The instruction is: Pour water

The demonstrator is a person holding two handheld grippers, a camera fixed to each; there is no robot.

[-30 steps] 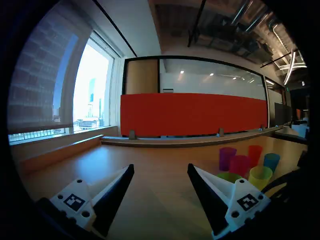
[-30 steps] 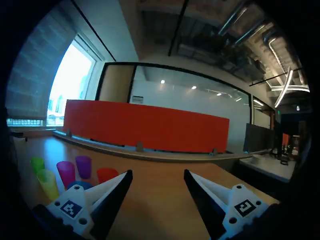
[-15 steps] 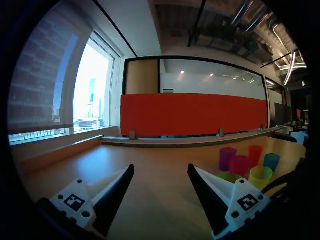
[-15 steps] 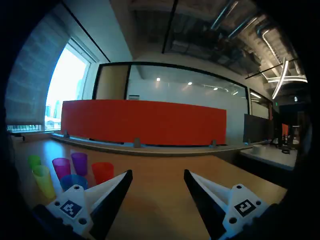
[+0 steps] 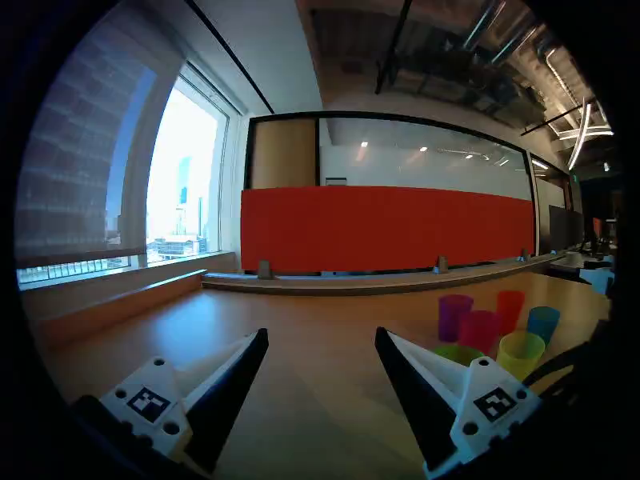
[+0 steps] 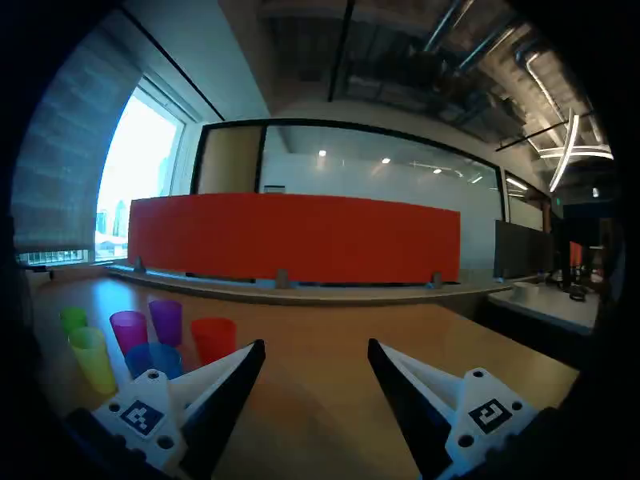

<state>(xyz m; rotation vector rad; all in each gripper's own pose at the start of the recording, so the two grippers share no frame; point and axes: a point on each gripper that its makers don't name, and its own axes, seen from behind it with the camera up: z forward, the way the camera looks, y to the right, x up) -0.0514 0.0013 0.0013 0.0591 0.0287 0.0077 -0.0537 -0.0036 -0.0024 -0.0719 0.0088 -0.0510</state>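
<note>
Open-plan office: a long desk (image 5: 320, 336) lay under the jaws, a red divider (image 5: 384, 228) and glass wall (image 5: 416, 156) stood ahead, a window (image 5: 180, 192) to their left, pipes (image 5: 496, 32) overhead.

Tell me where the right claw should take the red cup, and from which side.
I'd grip the red cup across its side wall near mid-height, coming from its right in the right gripper view: it stands upright, with bare table there, while the blue cup and purple cup crowd its left. The right claw is open.

Red partition (image 5: 384, 228) behind wooden table (image 5: 320, 320) (window (image 5: 180, 192) alongside)
</note>
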